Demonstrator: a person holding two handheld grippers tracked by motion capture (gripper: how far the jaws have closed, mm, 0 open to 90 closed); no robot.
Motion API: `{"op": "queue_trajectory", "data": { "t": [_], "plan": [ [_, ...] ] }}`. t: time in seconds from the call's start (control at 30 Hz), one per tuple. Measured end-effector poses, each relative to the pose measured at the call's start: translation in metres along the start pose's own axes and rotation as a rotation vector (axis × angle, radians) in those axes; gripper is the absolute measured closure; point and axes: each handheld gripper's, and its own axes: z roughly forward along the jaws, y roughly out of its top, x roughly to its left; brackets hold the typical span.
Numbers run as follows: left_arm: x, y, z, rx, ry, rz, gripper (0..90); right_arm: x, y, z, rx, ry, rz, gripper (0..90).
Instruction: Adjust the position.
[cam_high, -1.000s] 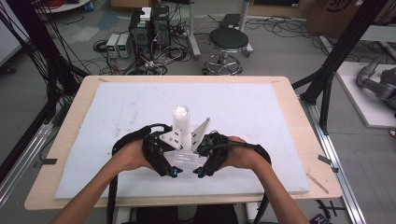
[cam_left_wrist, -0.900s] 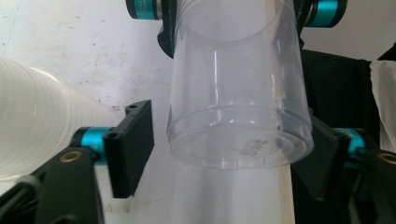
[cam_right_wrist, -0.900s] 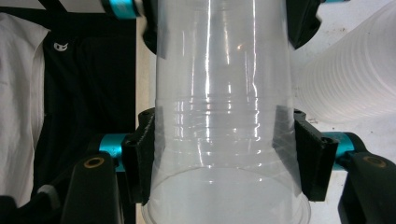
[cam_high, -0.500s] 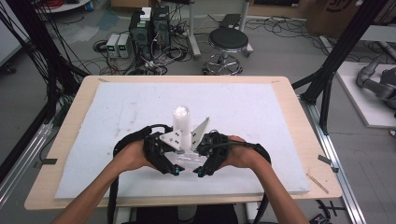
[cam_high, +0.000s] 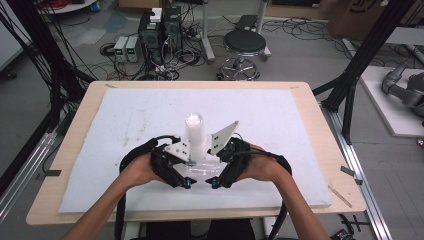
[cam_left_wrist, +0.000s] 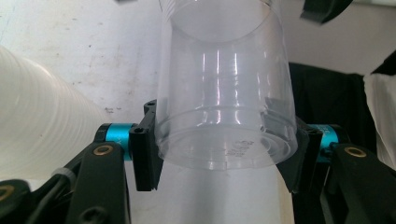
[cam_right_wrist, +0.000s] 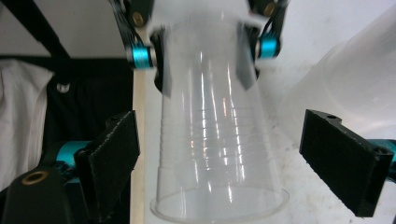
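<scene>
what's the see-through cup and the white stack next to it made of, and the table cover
Clear tapered cup: likely thin glossy plastic; the table shows through it and highlights streak its wall. Tall white ribbed stack: seemingly nested translucent plastic cups, going by the fine ridges. White table sheet: matte, scuffed, possibly foam board.

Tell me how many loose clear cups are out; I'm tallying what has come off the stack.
1: the clear cup lies between both hand-held grippers, near the table's front edge, beside the white cup stack. Cups nested in that stack can't be counted.
</scene>
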Motion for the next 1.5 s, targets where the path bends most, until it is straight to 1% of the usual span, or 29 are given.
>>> {"op": "queue_trajectory", "data": {
  "t": [0.03, 0.1, 0.2, 0.27, 0.33, 0.37, 0.47, 0.53, 0.6, 0.63, 0.67, 0.7, 0.73, 0.8, 0.87, 0.9, 0.97, 1.07, 1.1, 1.17, 1.3, 1.5],
  "plan": [
    [0.000, -0.004, 0.000, -0.020, 0.007, 0.001, 41.8, 0.000, -0.001, -0.002, -0.025, -0.011, -0.007, 12.2],
    [0.001, -0.012, 0.000, -0.071, 0.013, -0.018, 41.8, 0.001, -0.002, -0.007, -0.069, -0.019, -0.006, 12.3],
    [0.001, -0.023, -0.003, -0.143, 0.024, -0.028, 41.8, 0.002, -0.005, -0.014, -0.153, -0.039, -0.009, 12.2],
    [0.002, -0.031, -0.004, -0.209, 0.021, -0.037, 41.8, 0.002, -0.008, -0.020, -0.222, -0.059, 0.000, 12.2],
    [0.002, -0.038, -0.006, -0.278, 0.017, -0.045, 41.8, 0.002, -0.012, -0.024, -0.291, -0.062, 0.013, 12.2],
    [0.001, -0.041, -0.007, -0.313, 0.013, -0.057, 41.8, 0.002, -0.014, -0.026, -0.321, -0.066, 0.018, 12.3],
    [0.002, -0.050, -0.007, -0.383, 0.011, -0.063, 41.7, 0.003, -0.019, -0.029, -0.408, -0.075, 0.043, 12.2],
    [0.002, -0.054, -0.006, -0.438, -0.003, -0.071, 41.7, 0.003, -0.023, -0.029, -0.445, -0.079, 0.038, 12.2],
    [0.002, -0.058, -0.005, -0.485, -0.003, -0.074, 41.7, 0.004, -0.026, -0.028, -0.466, -0.085, 0.045, 12.2],
    [0.003, -0.060, -0.005, -0.505, -0.006, -0.069, 41.7, 0.005, -0.027, -0.028, -0.474, -0.084, 0.052, 12.2],
    [0.003, -0.062, -0.004, -0.532, -0.007, -0.066, 41.7, 0.005, -0.029, -0.027, -0.492, -0.093, 0.050, 12.2],
    [0.004, -0.063, -0.003, -0.546, -0.010, -0.066, 41.7, 0.006, -0.031, -0.027, -0.513, -0.088, 0.058, 12.2],
    [0.004, -0.064, -0.003, -0.555, -0.014, -0.069, 41.7, 0.007, -0.032, -0.026, -0.521, -0.086, 0.066, 12.2],
    [0.004, -0.066, -0.002, -0.591, -0.024, -0.066, 41.7, 0.008, -0.035, -0.025, -0.561, -0.094, 0.062, 12.2],
    [0.003, -0.068, -0.002, -0.625, -0.030, -0.066, 41.8, 0.009, -0.038, -0.024, -0.580, -0.083, 0.073, 12.2],
    [0.003, -0.070, -0.002, -0.648, -0.034, -0.065, 41.8, 0.009, -0.040, -0.024, -0.590, -0.093, 0.069, 12.2],
    [0.003, -0.072, -0.001, -0.671, -0.029, -0.067, 41.9, 0.009, -0.042, -0.024, -0.603, -0.085, 0.078, 12.2],
    [0.003, -0.073, -0.001, -0.681, -0.023, -0.066, 41.9, 0.010, -0.044, -0.023, -0.627, -0.086, 0.077, 12.2],
    [0.002, -0.073, -0.001, -0.684, -0.027, -0.069, 41.9, 0.010, -0.045, -0.023, -0.625, -0.082, 0.085, 12.2],
    [0.002, -0.073, -0.001, -0.691, -0.025, -0.071, 41.9, 0.010, -0.046, -0.022, -0.625, -0.080, 0.083, 12.2],
    [0.003, -0.072, -0.001, -0.694, -0.023, -0.065, 41.9, 0.010, -0.046, -0.021, -0.633, -0.083, 0.081, 12.2],
    [0.001, -0.067, -0.002, -0.702, -0.029, -0.051, 41.9, 0.011, -0.046, -0.016, -0.635, -0.073, 0.087, 12.2]
  ]
}}
